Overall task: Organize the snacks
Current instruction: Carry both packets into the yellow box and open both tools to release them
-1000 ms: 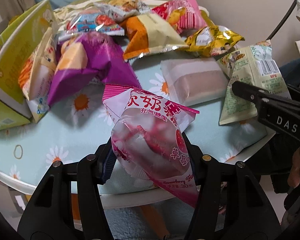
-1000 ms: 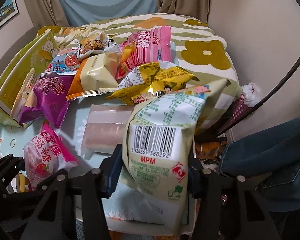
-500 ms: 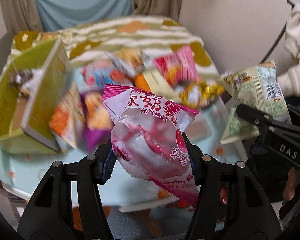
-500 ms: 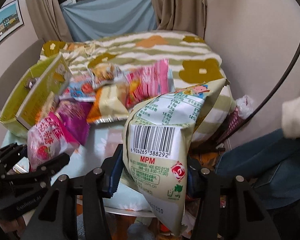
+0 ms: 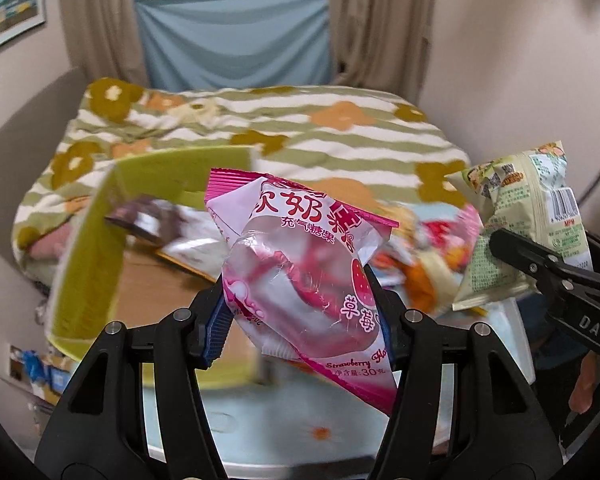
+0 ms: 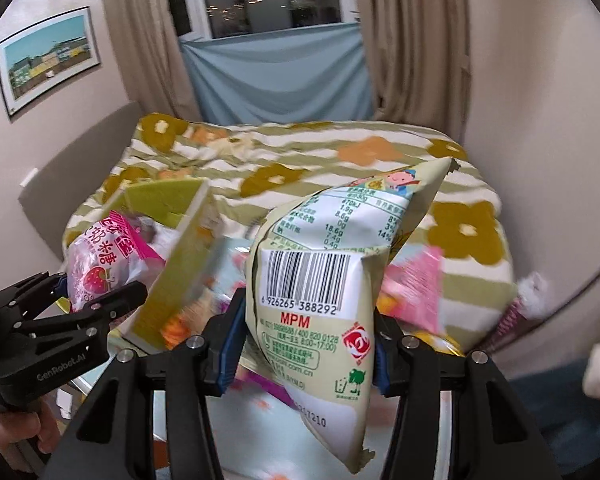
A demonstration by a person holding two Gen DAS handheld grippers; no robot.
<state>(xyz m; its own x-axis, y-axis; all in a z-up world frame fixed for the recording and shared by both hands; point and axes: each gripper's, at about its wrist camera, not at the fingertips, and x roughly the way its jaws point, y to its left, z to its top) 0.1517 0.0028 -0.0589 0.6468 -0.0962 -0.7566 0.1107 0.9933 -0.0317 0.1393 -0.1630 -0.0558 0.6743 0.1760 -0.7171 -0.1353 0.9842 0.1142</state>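
My left gripper [image 5: 300,316] is shut on a pink strawberry candy bag [image 5: 300,264] and holds it in the air above the round table [image 5: 292,436]. It also shows in the right wrist view [image 6: 100,268]. My right gripper [image 6: 304,356] is shut on a pale green snack bag with a barcode [image 6: 320,292], also lifted; the bag shows at the right in the left wrist view [image 5: 528,228]. A yellow-green box [image 5: 100,256], open at the top, stands on the table's left, just behind the candy bag.
Several snack packs [image 5: 420,264] lie blurred on the table behind the held bags. A bed with a striped flower blanket [image 5: 260,132] lies beyond the table. Curtains and a wall close the back and right.
Both grippers have risen with their bags, and the views have tilted up from the table toward the bed and window. The box now sits closer, right behind the candy bag.
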